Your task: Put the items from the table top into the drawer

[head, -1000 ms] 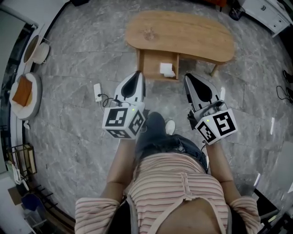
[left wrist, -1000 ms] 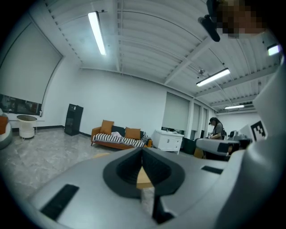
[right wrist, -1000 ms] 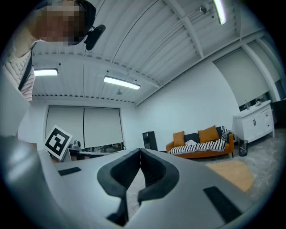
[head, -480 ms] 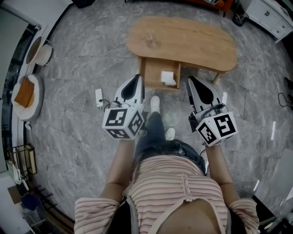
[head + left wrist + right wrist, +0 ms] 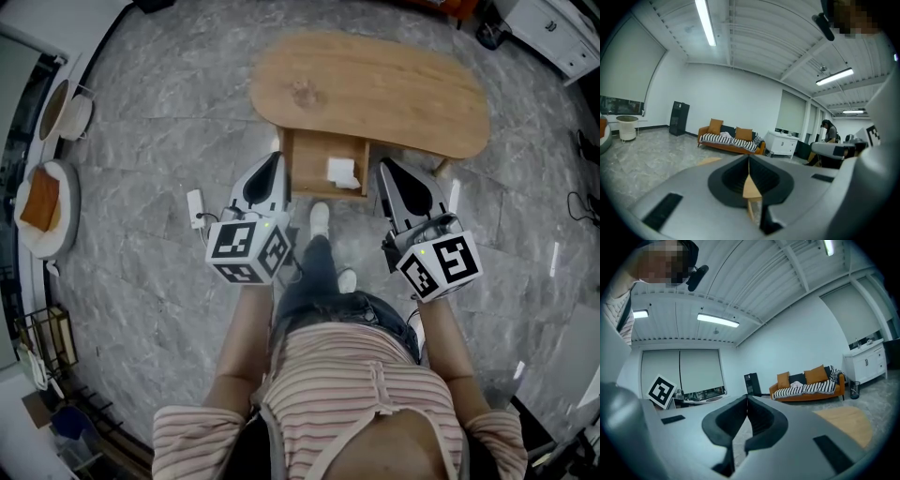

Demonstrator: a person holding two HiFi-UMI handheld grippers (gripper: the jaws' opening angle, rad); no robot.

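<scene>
Grey left tongs (image 5: 273,159) closed tight, empty, right tongs (image 5: 385,166) likewise closed

We stand over the bean-shaped light-brown wooden counter (image 5: 394,84), matt and faintly grained, its open wooden drawer (image 5: 307,171) alike. The grey veined stone floor (image 5: 169,159) shines softly. Our left claw (image 5: 273,159) and right claw (image 5: 384,167) are smooth matt grey plastic.

I see bright, even light from the ceiling tube lamps (image 5: 705,21), with only faint, soft shadows below. The head view bows hard toward its rim and darkens in the corners. Both gripper views curve likewise; their nearest foreground is soft, the room beyond sharp.
</scene>
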